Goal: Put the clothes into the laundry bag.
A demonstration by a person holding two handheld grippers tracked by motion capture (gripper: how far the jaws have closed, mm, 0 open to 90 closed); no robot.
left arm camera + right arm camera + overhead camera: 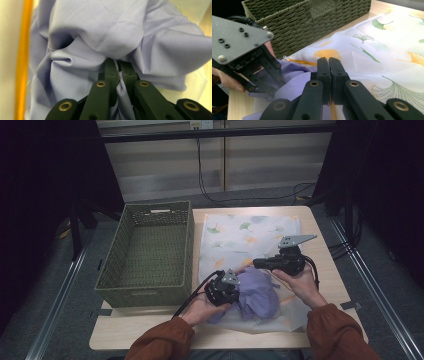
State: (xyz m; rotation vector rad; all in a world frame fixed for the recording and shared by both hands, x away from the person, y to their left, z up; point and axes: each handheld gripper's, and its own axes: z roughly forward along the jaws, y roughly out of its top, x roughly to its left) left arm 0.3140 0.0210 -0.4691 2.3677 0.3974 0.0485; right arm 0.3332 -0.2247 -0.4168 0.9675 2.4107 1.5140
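Observation:
A crumpled lilac cloth (260, 297) lies at the near end of a white mesh bag (245, 237) printed with green and orange leaves. My left gripper (237, 292) comes in from the left, shut on a fold of the lilac cloth (100, 30); the fabric is pinched between its pads (120, 66). My right gripper (255, 263) is level, points left just above the cloth, and is shut (329, 62). A thin orange strip of the bag's edge runs down between its jaws. The right gripper view has the left gripper (274, 87) biting into the lilac cloth (297, 80).
An empty green woven basket (150, 285) stands on the left half of the wooden table (150, 330), close beside the bag. The bag's orange edge (22, 62) runs past the cloth. Dark curtains and cables lie beyond the table.

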